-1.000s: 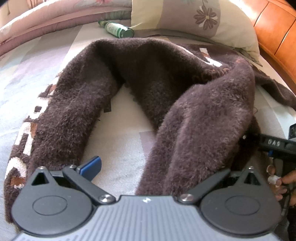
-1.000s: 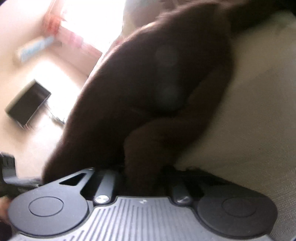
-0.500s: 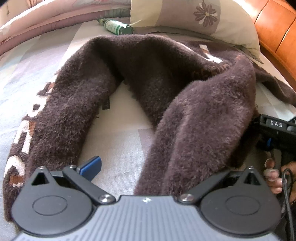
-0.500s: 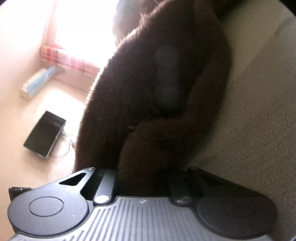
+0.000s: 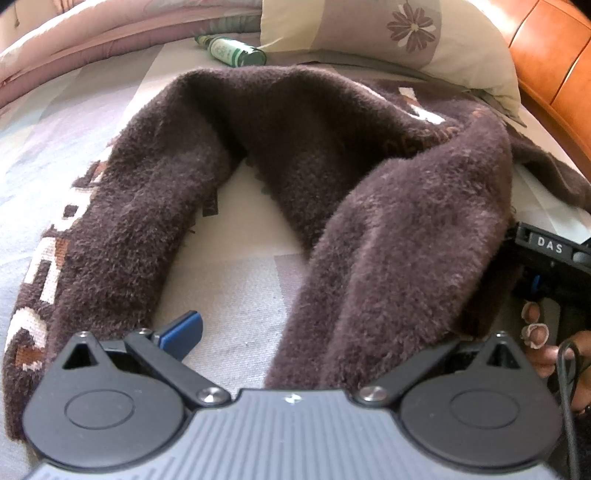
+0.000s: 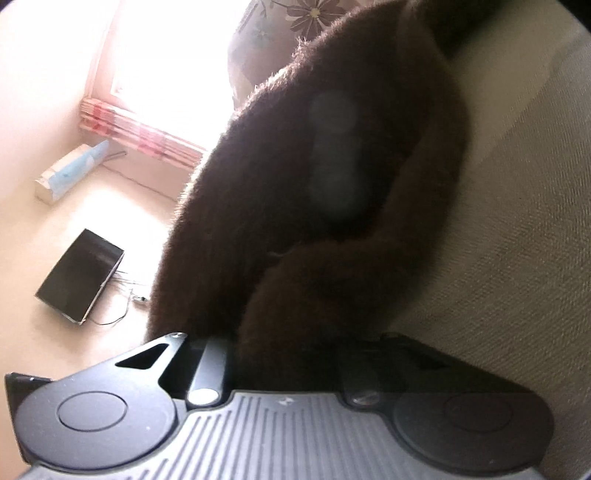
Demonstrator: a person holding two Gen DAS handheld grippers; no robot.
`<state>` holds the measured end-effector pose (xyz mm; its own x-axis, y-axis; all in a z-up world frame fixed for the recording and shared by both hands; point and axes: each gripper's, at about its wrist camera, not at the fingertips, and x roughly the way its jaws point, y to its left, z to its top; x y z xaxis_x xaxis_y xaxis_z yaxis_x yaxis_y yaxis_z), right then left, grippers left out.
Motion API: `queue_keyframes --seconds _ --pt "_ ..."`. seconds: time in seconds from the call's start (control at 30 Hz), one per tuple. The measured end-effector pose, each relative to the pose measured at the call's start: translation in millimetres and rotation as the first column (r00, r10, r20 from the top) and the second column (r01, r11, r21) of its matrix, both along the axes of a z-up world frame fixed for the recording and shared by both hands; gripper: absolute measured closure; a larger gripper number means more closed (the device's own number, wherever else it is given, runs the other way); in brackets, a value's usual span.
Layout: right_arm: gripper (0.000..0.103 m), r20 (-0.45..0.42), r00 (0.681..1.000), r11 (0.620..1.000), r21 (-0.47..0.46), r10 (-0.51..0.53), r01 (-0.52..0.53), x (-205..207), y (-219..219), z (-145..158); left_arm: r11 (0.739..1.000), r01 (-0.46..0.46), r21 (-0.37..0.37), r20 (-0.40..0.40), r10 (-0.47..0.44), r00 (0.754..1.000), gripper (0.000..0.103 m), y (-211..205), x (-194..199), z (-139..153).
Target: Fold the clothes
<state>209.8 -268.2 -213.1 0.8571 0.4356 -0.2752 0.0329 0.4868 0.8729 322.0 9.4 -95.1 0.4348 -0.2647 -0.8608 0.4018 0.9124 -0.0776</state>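
A fuzzy dark brown sweater (image 5: 295, 122) with white and tan pattern edges lies in a U shape on the bed sheet (image 5: 240, 280). My left gripper (image 5: 295, 332) is open: its blue left fingertip (image 5: 181, 328) rests on the sheet, and a sweater fold covers the right finger. At the right edge of the left wrist view, my right gripper's black body (image 5: 554, 251) sits against that fold, with a person's fingers (image 5: 535, 328) on it. In the right wrist view the right gripper (image 6: 284, 354) is shut on a bunch of the sweater (image 6: 314, 177), which rises in front of the lens.
A green bottle (image 5: 236, 51) lies at the far side of the bed beside a flowered pillow (image 5: 406, 33). An orange wooden headboard (image 5: 546, 62) is at the far right, a quilt (image 5: 92, 40) at the far left. A black flat device (image 6: 79, 277) shows in the right wrist view.
The right gripper has moved up and away with its sweater fold, and its view has swung toward the window. The left gripper has barely moved and stays open.
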Motion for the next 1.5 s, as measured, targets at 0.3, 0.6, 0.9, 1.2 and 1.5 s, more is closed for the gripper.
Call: queue_keyframes --seconds 0.3,0.6,0.9,1.2,1.5 --pt "0.094 -0.004 0.999 0.999 -0.013 0.039 -0.039 6.5 -5.6 -3.7 1.000 -0.001 -0.006 -0.005 0.001 1.000 0.000 -0.7 -0.1 -1.1" --pt "0.094 -0.068 0.996 0.996 -0.063 0.058 -0.062 3.4 -8.9 6.1 0.996 0.038 0.083 0.078 -0.045 0.996 0.001 -13.7 -19.0 14.9" --pt "0.093 -0.124 0.990 0.987 -0.141 0.063 -0.080 -44.8 -23.8 33.8 0.983 0.151 0.101 0.148 -0.165 0.975 0.001 -38.5 -57.9 38.9" --pt "0.093 -0.159 0.987 0.973 -0.221 0.035 -0.070 -106.9 -78.7 55.8 0.980 0.187 0.061 0.156 -0.194 0.968 0.001 -59.3 -88.9 44.3" --pt "0.094 -0.197 0.976 0.948 -0.318 -0.094 0.027 -173.7 -60.5 56.1 0.981 0.195 0.013 0.115 -0.195 0.974 0.001 -74.5 -121.6 33.4"
